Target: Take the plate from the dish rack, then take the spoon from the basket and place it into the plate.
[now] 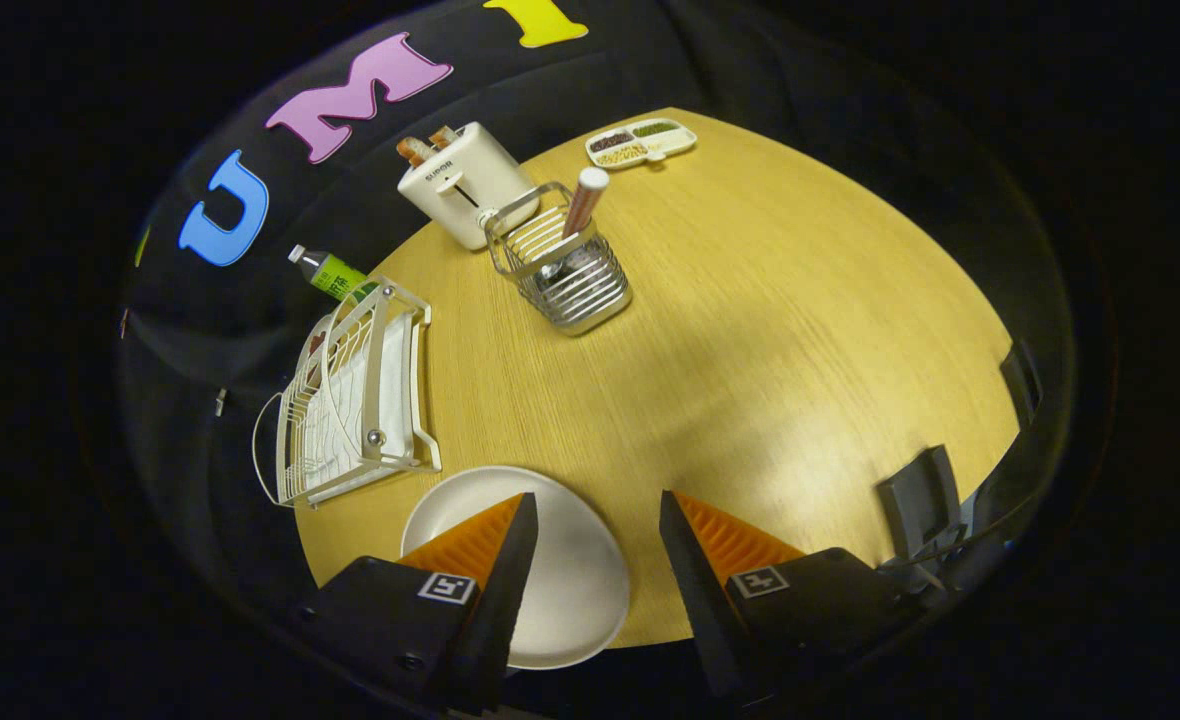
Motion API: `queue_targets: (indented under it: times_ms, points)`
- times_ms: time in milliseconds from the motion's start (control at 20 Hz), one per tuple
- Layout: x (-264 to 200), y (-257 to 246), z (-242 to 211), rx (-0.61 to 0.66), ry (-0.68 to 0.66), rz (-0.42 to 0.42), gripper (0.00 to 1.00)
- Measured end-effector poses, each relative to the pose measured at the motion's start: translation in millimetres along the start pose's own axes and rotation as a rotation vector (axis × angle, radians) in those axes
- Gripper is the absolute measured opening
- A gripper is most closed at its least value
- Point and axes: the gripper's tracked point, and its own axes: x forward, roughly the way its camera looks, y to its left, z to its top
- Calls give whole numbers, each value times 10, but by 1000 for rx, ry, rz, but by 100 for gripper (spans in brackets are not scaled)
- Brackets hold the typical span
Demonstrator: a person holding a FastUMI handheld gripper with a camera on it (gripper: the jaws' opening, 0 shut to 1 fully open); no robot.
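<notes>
A white plate (570, 570) lies flat on the wooden table (800, 350), under and just beside the left finger. My gripper (598, 510) hovers above the near part of the table, open, with nothing between its fingers. Well beyond the fingers stands a wire basket (565, 275), and a utensil with a reddish handle and white tip (584, 200) sticks up out of it; I take this for the spoon, its bowl hidden inside. The white dish rack (355, 400) stands just beyond the plate, with no plate in it.
A white toaster (465, 185) with bread in its slots stands behind the basket. A green-labelled bottle (330, 272) lies behind the rack. A divided snack tray (642, 142) sits at the far edge. A dark bracket (920, 500) stands by the right finger.
</notes>
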Motion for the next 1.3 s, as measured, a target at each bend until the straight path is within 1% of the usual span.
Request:
queue_targets:
  times_ms: [50, 200, 300, 400, 500, 650, 850, 950, 1050, 1150, 1200, 1250, 1300]
  points:
    - [-75, 12, 118, -33, -33, -5, 80]
    - [-350, 105, 478, -159, -146, -16, 94]
    - [-537, 189, 765, -257, -223, -31, 94]
    - [-642, 268, 973, -322, -266, -38, 94]
    - [-687, 311, 1161, -383, -292, -51, 94]
    - [-618, 309, 1348, -446, -297, -66, 94]
    - [-367, 261, 1492, -495, -269, -65, 92]
    - [-233, 230, 1534, -534, -249, -58, 92]
    - [-79, 194, 1542, -573, -221, -51, 90]
    - [72, 154, 1557, -615, -199, -49, 87]
    - [133, 119, 1559, -632, -185, -52, 82]
    - [192, 103, 1571, -639, -172, -51, 81]
    - [237, 91, 1579, -642, -163, -49, 76]
